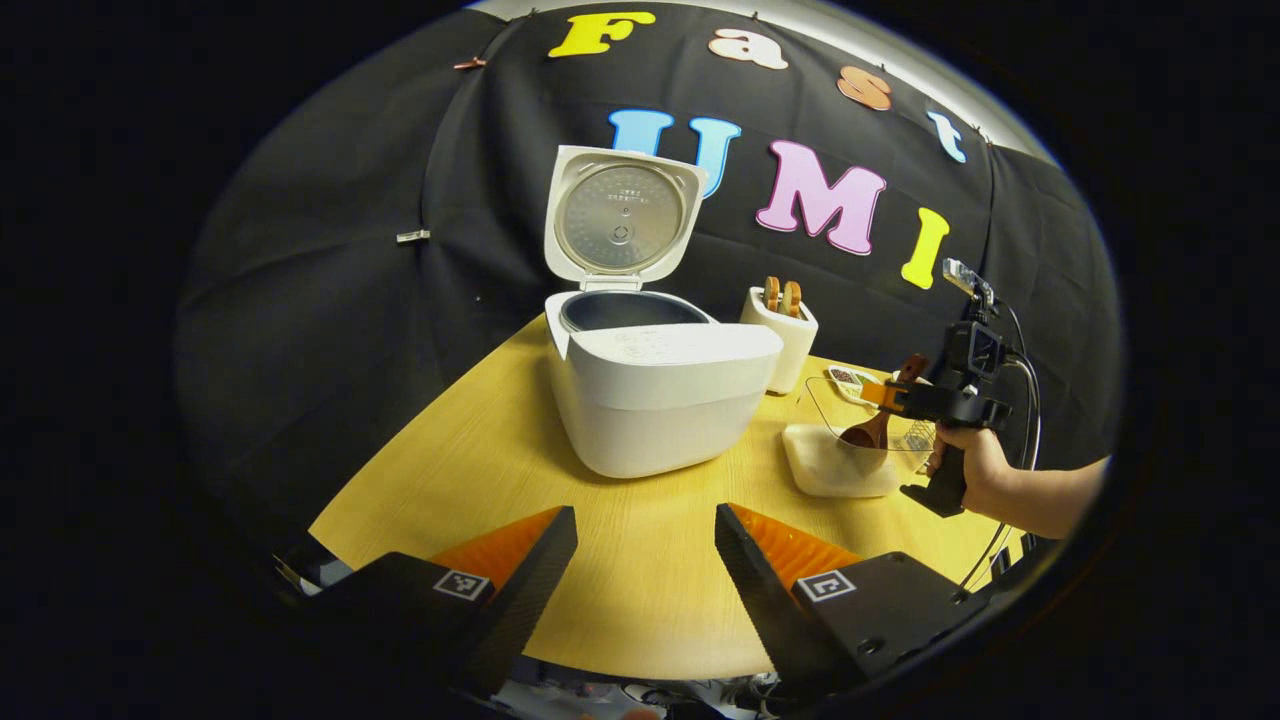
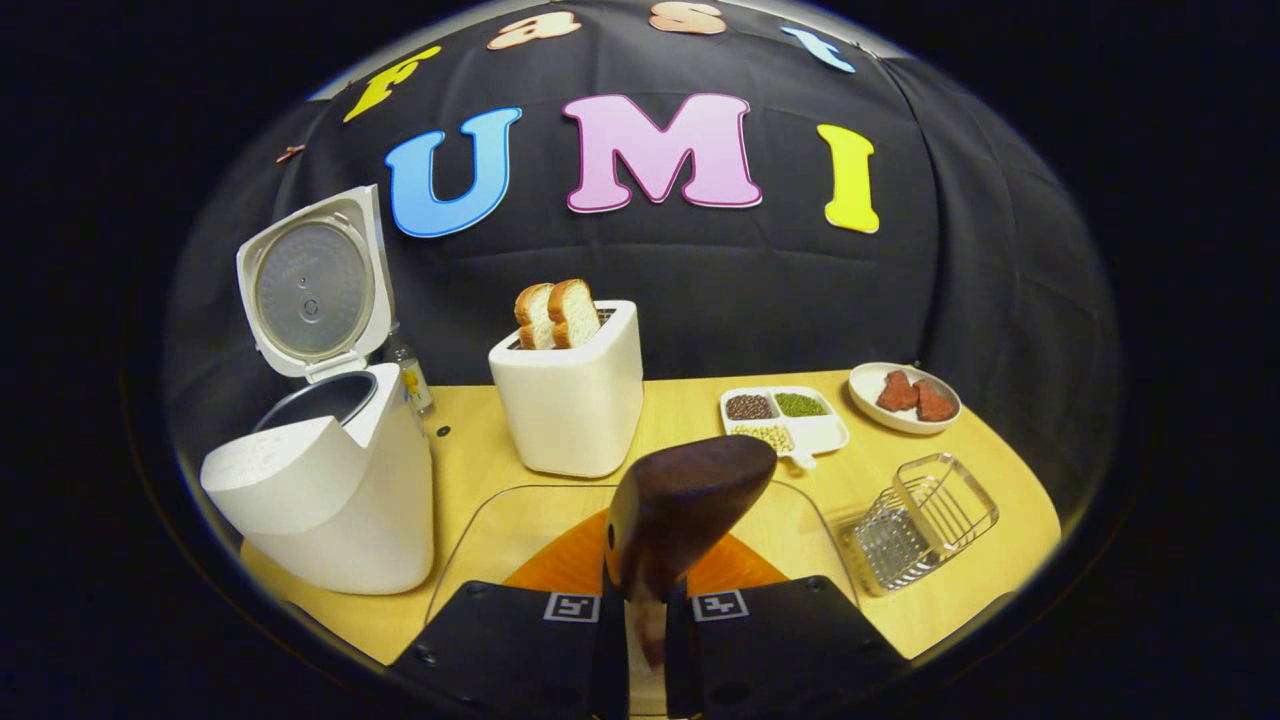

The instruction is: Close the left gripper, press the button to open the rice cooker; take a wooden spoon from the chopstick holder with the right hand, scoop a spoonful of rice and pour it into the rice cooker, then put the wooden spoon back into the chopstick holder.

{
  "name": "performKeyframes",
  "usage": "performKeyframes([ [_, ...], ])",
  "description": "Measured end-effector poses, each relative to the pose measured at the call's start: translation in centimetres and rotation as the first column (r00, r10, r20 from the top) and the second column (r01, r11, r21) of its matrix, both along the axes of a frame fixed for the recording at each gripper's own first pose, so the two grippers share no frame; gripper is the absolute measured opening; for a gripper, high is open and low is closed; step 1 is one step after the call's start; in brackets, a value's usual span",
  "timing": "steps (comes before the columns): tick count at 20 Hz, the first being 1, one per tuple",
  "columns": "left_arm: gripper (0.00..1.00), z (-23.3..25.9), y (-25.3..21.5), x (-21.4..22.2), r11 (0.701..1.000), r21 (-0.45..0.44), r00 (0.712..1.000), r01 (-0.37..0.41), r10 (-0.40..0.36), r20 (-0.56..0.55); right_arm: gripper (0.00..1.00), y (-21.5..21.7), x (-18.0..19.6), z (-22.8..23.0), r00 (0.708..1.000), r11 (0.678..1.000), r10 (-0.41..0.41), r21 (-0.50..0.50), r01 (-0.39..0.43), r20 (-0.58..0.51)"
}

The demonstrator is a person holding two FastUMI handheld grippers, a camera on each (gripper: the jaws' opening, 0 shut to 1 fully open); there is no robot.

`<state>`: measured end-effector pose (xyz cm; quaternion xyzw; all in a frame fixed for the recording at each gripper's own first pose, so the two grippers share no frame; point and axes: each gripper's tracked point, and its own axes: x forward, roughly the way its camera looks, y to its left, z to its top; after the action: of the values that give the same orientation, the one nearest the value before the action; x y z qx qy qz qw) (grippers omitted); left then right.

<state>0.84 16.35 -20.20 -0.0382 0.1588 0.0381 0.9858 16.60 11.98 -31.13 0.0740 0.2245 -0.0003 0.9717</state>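
On round yellow wood-grain table [image 1: 480, 470]: white plastic rice cooker [image 1: 655, 400] at centre, lid hinged upright, dark inner pot exposed. White boxy toaster [image 2: 570, 400] with two bread slices behind and right of cooker. Clear glass bowl of white rice [image 1: 840, 460] right of cooker, wire chopstick holder [image 2: 925, 520] beyond it. Dark wooden spoon [image 2: 680, 510], long axis tilted, bowl end down into rice, handle clamped between fingers of right gripper [image 2: 645, 620]. Left gripper [image 1: 645, 560] over near table edge, fingers apart, nothing between. Small divided white dish of beans [image 2: 785, 420] and white plate with red pieces [image 2: 905, 395] at table's rear.
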Motion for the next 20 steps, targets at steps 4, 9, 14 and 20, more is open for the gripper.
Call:
performKeyframes([
  [4,0.96,-0.4,0.4,-0.5,1.000,-0.018,1.000,-0.013,0.013,-0.005,0.19,1.9,-0.4,-0.3,0.995,0.981,-0.038,0.188,0.054,-0.091],
  [9,0.96,0.4,0.4,-0.4,0.999,-0.043,0.999,-0.020,0.021,0.024,0.19,2.8,-0.3,-0.2,0.979,0.929,-0.070,0.346,0.134,-0.193],
  [14,0.96,1.0,-0.1,0.1,0.998,-0.064,0.999,-0.004,0.007,0.047,0.19,1.0,-0.8,0.9,0.965,0.884,-0.112,0.419,0.206,-0.237],
  [20,0.96,2.2,-1.0,-0.2,1.000,-0.022,0.998,0.013,-0.011,0.065,0.18,-3.7,-1.3,2.4,0.942,0.811,-0.207,0.492,0.317,-0.265],
])
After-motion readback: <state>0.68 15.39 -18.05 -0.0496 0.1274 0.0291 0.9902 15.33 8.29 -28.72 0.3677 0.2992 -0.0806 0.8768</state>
